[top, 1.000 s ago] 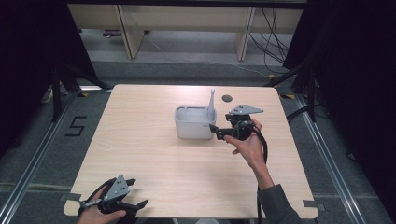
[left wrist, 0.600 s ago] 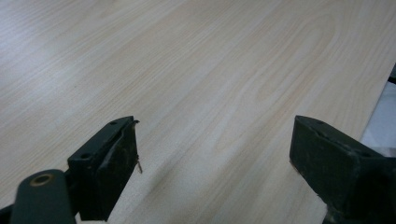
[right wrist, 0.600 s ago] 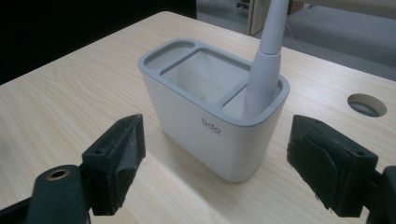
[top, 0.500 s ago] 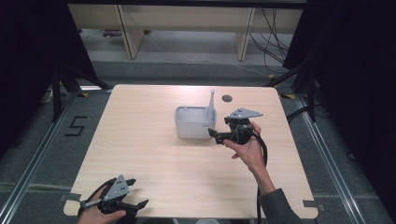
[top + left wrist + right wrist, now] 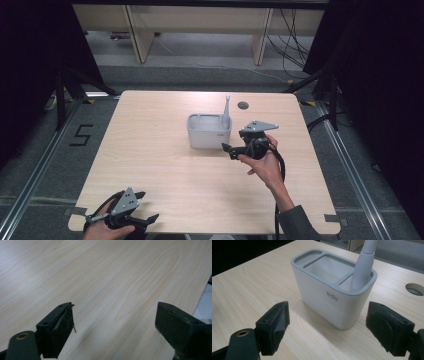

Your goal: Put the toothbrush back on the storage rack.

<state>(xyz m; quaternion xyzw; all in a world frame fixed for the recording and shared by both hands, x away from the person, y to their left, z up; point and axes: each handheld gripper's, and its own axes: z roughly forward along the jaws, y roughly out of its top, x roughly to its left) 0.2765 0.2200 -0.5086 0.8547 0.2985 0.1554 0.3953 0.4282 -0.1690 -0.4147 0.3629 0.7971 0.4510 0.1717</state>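
While the person's right hand [image 5: 264, 165] holds the right gripper [image 5: 228, 150] just beside the white holder [image 5: 208, 135], its jaws stand spread wide with nothing between them. From the right gripper view the holder [image 5: 329, 293] sits close ahead, between the two black jaws but clear of both, no contact. Holder is white with a grey rim, three compartments on top, small dark lettering on the near wall. Grey handle [image 5: 362, 265] stands tilted in the end compartment, the one nearest the round cable hole [image 5: 415, 289]; from the high view that handle [image 5: 226, 112] sticks up at the holder's right end. Holder sits a bit past the middle of the wooden table [image 5: 150, 150]. Left gripper [image 5: 144, 212] rests low at the table's near left edge in the left hand [image 5: 102, 230], well apart from the holder. Its jaws are also parted wide, bare wood [image 5: 112, 277] between them, gripping nothing.
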